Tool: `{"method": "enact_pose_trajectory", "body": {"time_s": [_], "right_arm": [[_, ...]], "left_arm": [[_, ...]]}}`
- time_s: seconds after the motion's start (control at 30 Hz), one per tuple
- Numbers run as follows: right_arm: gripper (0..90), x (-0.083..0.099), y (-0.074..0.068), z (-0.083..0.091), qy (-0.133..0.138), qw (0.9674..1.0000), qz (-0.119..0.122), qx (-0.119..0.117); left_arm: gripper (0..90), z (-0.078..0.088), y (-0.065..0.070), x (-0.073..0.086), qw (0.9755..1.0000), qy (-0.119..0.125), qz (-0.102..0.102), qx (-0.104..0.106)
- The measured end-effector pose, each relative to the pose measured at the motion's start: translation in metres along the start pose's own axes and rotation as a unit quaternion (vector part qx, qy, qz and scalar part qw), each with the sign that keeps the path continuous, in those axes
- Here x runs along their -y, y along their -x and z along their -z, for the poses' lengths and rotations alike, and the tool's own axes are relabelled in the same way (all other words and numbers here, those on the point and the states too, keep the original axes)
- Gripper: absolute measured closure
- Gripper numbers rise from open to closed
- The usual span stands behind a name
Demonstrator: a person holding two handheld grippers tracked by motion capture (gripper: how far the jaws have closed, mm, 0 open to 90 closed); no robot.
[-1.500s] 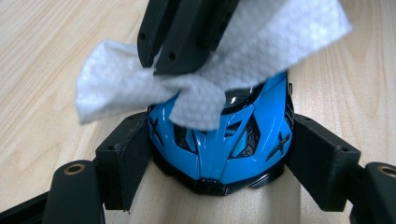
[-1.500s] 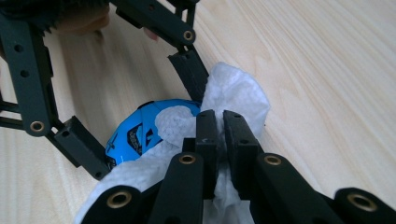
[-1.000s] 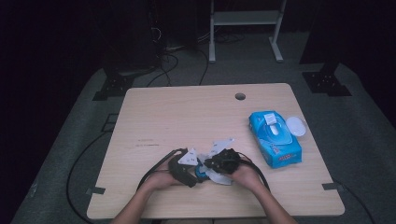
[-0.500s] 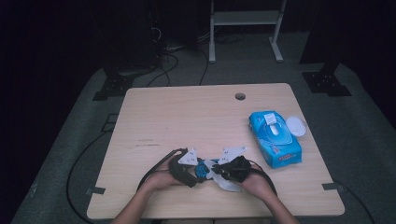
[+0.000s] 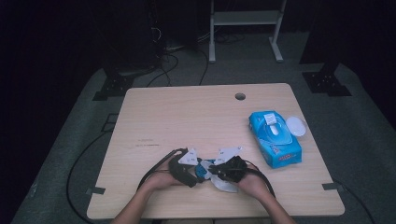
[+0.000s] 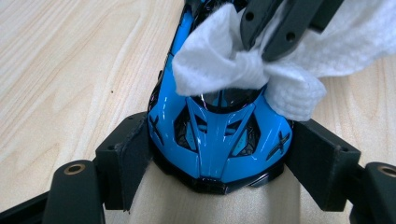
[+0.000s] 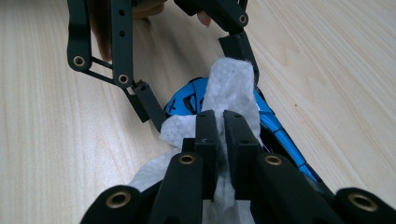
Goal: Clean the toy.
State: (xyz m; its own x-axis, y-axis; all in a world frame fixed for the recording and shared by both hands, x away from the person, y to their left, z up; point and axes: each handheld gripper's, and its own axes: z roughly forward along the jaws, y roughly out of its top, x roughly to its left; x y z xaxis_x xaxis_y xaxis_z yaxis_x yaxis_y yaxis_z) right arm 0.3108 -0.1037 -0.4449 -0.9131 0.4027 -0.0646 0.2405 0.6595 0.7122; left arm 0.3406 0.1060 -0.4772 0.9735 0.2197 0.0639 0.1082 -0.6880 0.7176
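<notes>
Dark floor and cables surround a pale wooden table [image 5: 187, 116] with a round hole near its far edge; on its right side lies a blue pack of wipes [image 5: 274, 139] with a white lid [image 5: 296, 125] just beside it. At the near edge, a little right of centre, sits a blue toy car [image 6: 219, 135]; the left gripper [image 6: 219, 163] clamps it by the sides, one black pad on each flank, the car resting on the wood. The right gripper [image 7: 220, 123] comes in from the right, its jaws pinched tight on a white wipe [image 7: 231, 91]; the wipe drapes over the car's dark windscreen and roof, touching them. In the high view both hands meet at the car, the left gripper [image 5: 183, 169] and right gripper [image 5: 229, 170] close together with the wipe [image 5: 223, 183] spread under the right one.
</notes>
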Motion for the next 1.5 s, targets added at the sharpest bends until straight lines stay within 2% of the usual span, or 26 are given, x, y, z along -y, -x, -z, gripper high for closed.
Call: {"method": "enact_pose_trajectory", "body": {"time_s": [0.07,0.27,0.4,0.5,0.7,0.77,0.93,1.03,1.07,1.13,1.3,1.4,1.5], "right_arm": [[84.2,0.005,0.004,0.006,0.003,0.9999,-0.009,0.002],[84.3,0.037,0.024,0.033,-0.003,0.9978,-0.055,0.037],[84.2,0.046,0.029,0.038,0.000,0.9969,-0.068,0.039],[84.3,0.041,0.029,0.035,-0.003,0.9972,-0.064,0.040],[84.3,0.022,0.027,0.022,0.009,0.9981,-0.058,0.017],[84.3,0.014,0.024,0.017,0.014,0.9984,-0.052,0.016],[84.2,-0.001,0.027,0.005,0.001,0.9989,-0.045,0.013],[84.2,-0.001,0.033,0.002,-0.013,0.9987,-0.037,0.031],[84.2,0.000,0.036,0.002,-0.009,0.9985,-0.049,0.024],[84.3,-0.001,0.038,0.000,-0.010,0.9980,-0.057,0.024],[84.3,-0.010,0.033,-0.013,-0.007,0.9988,-0.048,0.011],[84.2,-0.006,0.038,-0.008,-0.008,0.9985,-0.053,0.010],[84.2,0.004,0.047,0.003,-0.019,0.9974,-0.064,0.027]], "left_arm": [[25.4,0.000,0.000,0.000,1.0000,0.001,0.000,0.001],[25.4,0.000,0.000,0.000,1.0000,0.000,-0.001,0.000],[25.4,0.000,0.000,-0.001,1.0000,-0.001,0.000,-0.001],[25.4,0.000,0.000,0.000,1.0000,0.003,0.004,-0.001],[25.4,-0.001,0.001,0.000,1.0000,0.003,0.006,-0.001],[25.4,0.000,0.001,0.000,1.0000,0.002,0.005,0.000],[25.4,0.000,0.000,0.000,1.0000,0.002,0.005,0.000],[25.4,0.000,0.000,0.000,1.0000,0.002,0.003,-0.001],[25.4,-0.001,0.000,0.000,1.0000,0.003,0.004,0.000],[25.4,-0.001,0.000,0.000,1.0000,0.003,0.005,0.000],[25.4,0.000,0.001,0.000,1.0000,0.003,0.005,-0.001],[25.4,-0.001,0.000,0.000,1.0000,0.005,0.006,0.000],[25.4,-0.001,0.000,0.000,1.0000,0.004,0.004,0.000]]}}
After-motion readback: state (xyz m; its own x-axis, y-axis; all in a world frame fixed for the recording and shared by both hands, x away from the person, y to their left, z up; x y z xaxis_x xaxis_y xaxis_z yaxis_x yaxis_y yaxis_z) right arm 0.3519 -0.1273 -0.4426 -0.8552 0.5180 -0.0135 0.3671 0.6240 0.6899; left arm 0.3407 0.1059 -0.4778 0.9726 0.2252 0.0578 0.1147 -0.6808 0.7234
